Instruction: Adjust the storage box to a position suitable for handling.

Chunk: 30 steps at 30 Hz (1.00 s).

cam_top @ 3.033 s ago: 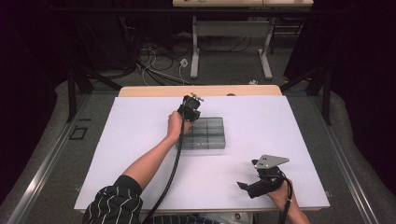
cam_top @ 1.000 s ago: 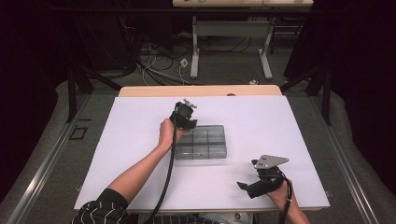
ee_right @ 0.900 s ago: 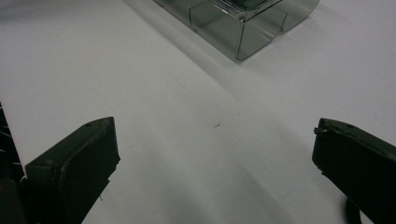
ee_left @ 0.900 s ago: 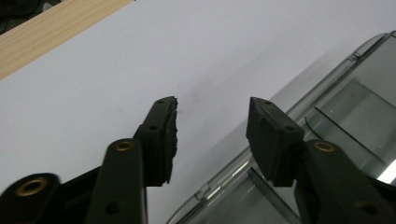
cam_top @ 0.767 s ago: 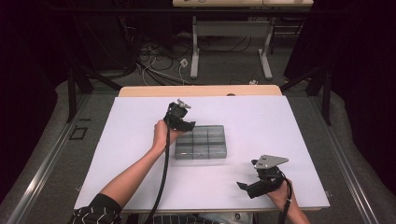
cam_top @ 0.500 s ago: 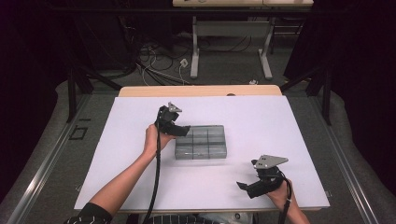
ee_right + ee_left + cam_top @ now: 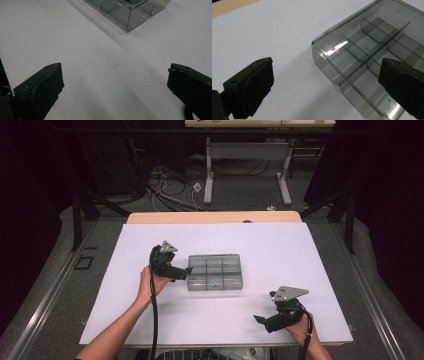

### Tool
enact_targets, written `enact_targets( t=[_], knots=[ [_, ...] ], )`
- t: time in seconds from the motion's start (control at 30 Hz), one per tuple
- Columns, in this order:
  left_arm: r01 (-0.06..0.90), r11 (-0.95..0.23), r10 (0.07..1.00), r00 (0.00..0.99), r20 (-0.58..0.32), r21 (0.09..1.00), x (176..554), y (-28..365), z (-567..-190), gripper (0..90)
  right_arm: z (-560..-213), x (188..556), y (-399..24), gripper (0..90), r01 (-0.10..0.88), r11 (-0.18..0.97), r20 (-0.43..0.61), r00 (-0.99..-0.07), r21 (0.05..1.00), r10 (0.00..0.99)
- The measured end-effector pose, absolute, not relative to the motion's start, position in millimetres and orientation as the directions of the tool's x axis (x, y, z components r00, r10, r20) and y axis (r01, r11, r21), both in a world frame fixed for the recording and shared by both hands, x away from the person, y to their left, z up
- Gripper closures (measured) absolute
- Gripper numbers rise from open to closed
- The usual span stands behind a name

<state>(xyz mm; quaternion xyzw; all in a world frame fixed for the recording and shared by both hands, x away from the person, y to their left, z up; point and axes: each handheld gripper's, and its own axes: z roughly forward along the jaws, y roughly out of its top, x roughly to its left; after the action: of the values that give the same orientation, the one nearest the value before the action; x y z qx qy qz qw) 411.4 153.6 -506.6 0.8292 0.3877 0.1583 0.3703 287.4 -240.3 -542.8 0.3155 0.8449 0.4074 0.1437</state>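
A clear grey plastic box (image 7: 215,272) with several compartments and a closed lid lies flat in the middle of the white table. My left gripper (image 7: 184,272) is just left of the box, pointing at its left end; its jaws have just been opening and now stand wide apart with nothing between them. In the left gripper view the box (image 7: 372,50) fills the upper right, near the right jaw. My right gripper (image 7: 261,320) rests near the table's front right, open and empty. Its own view shows a corner of the box (image 7: 130,10) far ahead.
The white table top (image 7: 150,320) has bare room on all sides of the box. A wooden strip (image 7: 215,216) runs along its far edge. Beyond it are a floor with cables and a table's metal legs (image 7: 210,175).
My left gripper let go of the box's far left part and drew back leftward and nearer, off the box, with its jaws spreading. The box stayed put. The right gripper has not moved.
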Motion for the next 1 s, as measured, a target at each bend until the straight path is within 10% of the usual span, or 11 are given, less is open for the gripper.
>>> enact_targets(
  t=[1.0],
  knots=[
    [0.482, -0.443, 0.723, 0.691, -0.016, 0.756, 356, 162, -517, 0.0, -543, 288, -240, 0.0, 0.423, 0.481, 0.014, -0.762, 0.768, 0.647]
  ],
)
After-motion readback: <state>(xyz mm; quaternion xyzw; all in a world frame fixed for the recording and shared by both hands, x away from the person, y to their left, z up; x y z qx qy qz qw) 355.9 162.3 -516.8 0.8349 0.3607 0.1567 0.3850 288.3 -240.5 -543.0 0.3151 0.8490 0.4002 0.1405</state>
